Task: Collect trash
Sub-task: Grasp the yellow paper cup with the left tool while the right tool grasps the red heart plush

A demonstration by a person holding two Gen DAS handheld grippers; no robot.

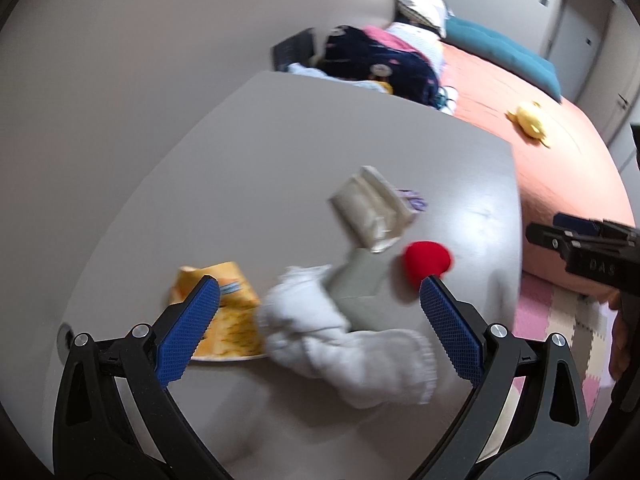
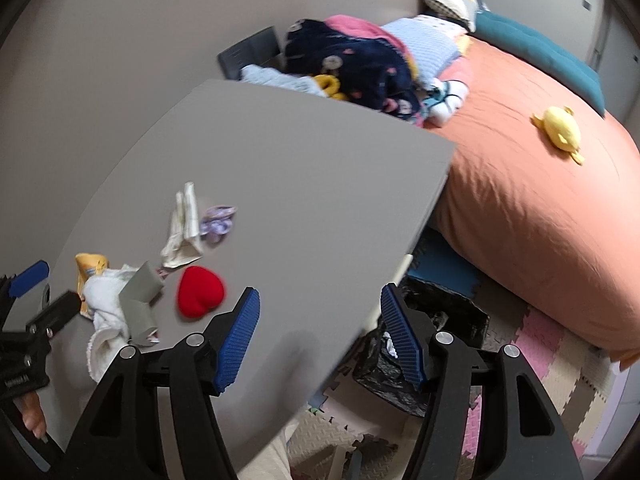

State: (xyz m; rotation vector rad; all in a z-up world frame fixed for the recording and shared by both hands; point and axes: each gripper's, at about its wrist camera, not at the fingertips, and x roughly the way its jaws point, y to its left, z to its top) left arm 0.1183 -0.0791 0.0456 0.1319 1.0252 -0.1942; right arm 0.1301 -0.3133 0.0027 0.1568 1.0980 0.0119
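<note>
On the grey table [image 1: 248,168] lie an orange snack wrapper [image 1: 228,312], a white cloth [image 1: 344,344], a grey folded card [image 1: 360,284], a beige crumpled packet [image 1: 372,208], a small purple wrapper [image 1: 412,198] and a red heart-shaped plush [image 1: 426,260]. My left gripper [image 1: 320,300] is open and empty, low over the white cloth. My right gripper [image 2: 320,320] is open and empty, above the table's right edge [image 2: 404,268]. A bin with a black bag [image 2: 424,344] stands on the floor below that edge.
A bed with an orange cover [image 2: 520,184] is right of the table, with a yellow plush [image 2: 560,128], a teal cushion [image 2: 536,56] and piled clothes [image 2: 360,64]. Foam puzzle mats [image 2: 560,376] cover the floor. A dark chair [image 2: 248,54] stands behind the table.
</note>
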